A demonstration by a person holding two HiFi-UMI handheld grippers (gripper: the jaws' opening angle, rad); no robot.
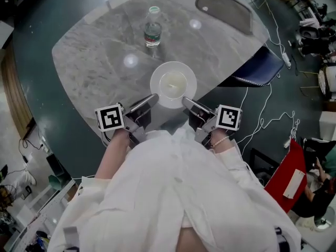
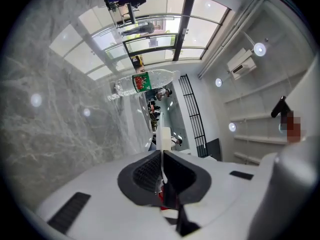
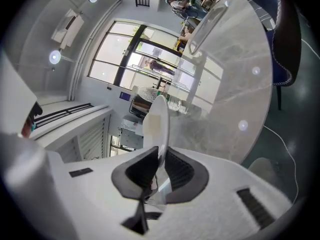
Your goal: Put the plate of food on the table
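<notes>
A white round plate with a pale food in its middle is over the near edge of the grey marble table. My left gripper is shut on the plate's near left rim. My right gripper is shut on its near right rim. In the left gripper view the plate's rim stands edge-on between the black pads of that left gripper. In the right gripper view the plate rises edge-on from the closed pads of that right gripper. Whether the plate rests on the table cannot be told.
A clear water bottle with a red and green label stands on the table just beyond the plate, also showing as the bottle in the left gripper view. A blue chair stands at the table's right. A dark seat back is at the far side. Cables lie on the floor.
</notes>
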